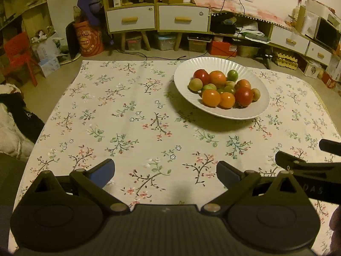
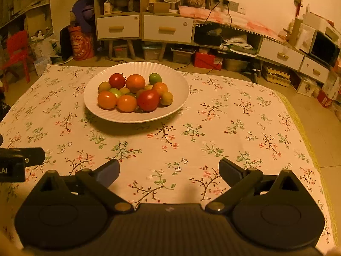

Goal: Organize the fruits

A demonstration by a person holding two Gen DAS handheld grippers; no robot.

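The wide white ribbed plate [image 1: 221, 111] sat in the upper right of the left wrist view, heaped with small red, orange and green round fruits [image 1: 223, 87]. It lay well inside the edges of the floral cream tablecloth [image 1: 127, 117]. A broad bare stretch of cloth filled the frame's left and centre. The left gripper [image 1: 165, 171] had its fingers spread wide with nothing between them. The right gripper [image 2: 169, 170] likewise stood spread and empty, low in its frame, with bare cloth between it and the plate.
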